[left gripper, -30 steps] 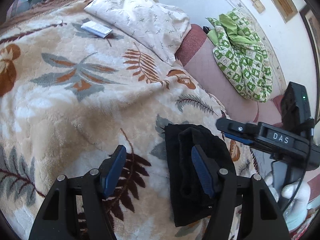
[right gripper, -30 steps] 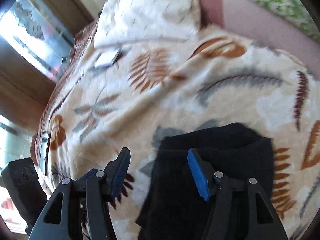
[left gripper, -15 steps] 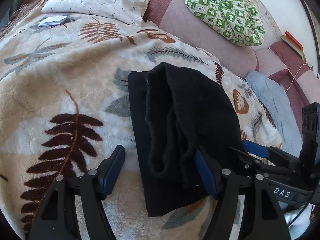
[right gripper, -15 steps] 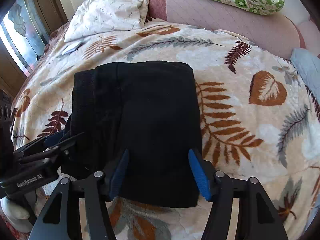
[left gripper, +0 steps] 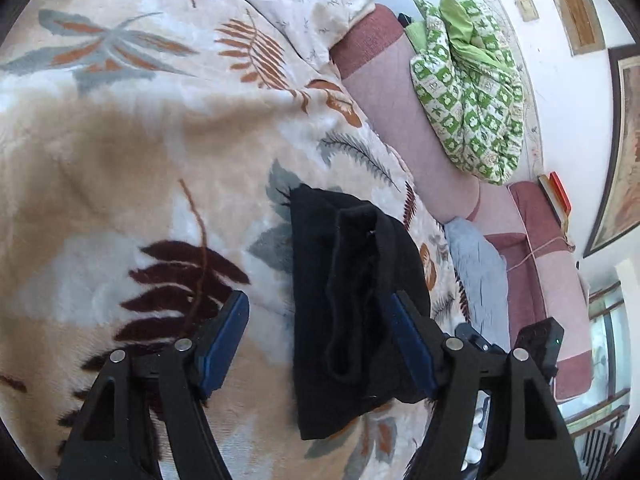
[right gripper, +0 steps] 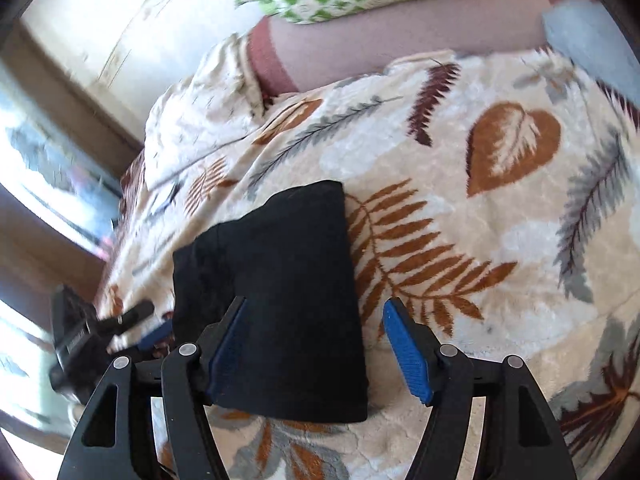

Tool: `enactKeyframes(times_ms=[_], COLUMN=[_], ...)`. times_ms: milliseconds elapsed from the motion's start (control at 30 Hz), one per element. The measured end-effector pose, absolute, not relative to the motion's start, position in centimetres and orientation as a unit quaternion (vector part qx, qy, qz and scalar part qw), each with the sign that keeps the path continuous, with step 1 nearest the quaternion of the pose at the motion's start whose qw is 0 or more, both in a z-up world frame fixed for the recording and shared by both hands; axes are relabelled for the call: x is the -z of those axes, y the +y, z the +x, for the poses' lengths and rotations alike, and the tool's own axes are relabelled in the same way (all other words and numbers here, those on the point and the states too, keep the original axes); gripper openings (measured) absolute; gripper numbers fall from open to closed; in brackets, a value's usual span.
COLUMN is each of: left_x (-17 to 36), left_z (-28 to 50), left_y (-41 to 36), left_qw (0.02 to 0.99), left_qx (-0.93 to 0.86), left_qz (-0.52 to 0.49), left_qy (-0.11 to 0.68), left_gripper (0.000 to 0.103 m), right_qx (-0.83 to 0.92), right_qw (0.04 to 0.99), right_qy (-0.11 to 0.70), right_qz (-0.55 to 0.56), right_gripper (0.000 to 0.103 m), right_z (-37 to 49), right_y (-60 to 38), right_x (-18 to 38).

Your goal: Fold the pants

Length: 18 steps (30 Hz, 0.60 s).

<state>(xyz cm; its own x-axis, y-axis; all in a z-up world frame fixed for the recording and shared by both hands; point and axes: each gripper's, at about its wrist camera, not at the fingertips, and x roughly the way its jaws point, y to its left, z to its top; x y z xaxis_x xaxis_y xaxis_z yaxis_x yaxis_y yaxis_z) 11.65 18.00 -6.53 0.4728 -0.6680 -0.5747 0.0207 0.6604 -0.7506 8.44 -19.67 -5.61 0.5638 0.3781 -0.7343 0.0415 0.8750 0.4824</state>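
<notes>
Pants: black pants (left gripper: 352, 304) folded into a compact bundle on the leaf-print blanket (left gripper: 120, 152).
Left claw (left gripper: 320, 344): open, grips nothing.
Right claw (right gripper: 316, 348): open, jaws straddling the bundle's edge.

Black pants (left gripper: 352, 304) folded into a compact thick rectangle, lying flat on a leaf-patterned blanket (left gripper: 140, 152), smooth top panel seen from the right wrist view (right gripper: 288, 288), layered rolled edges and cuffs showing along the left-hand side, near the bed's front edge
</notes>
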Motion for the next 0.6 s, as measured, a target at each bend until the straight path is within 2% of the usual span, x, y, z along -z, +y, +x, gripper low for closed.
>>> enactKeyframes(times_ms=[300,600], left_x=[4.9,7.2], left_z=[10.5,10.6], left_y=[16.0,15.6], left_qw=[0.827,0.781], left_qx=[0.202,0.229], left_qz=[-0.283,-0.34], left_qy=[0.442,0.471], left_gripper=[0.072,0.075], right_qx=[-0.067,-0.076], right_qw=[0.872,0.854], right_qy=[0.452,0.465], right_qz=[0.174,0.221], right_gripper=[0.074,0.074], right_z=[7.7,7.6], right_y=[-17.9,-19.8], right_x=[5.7,7.4])
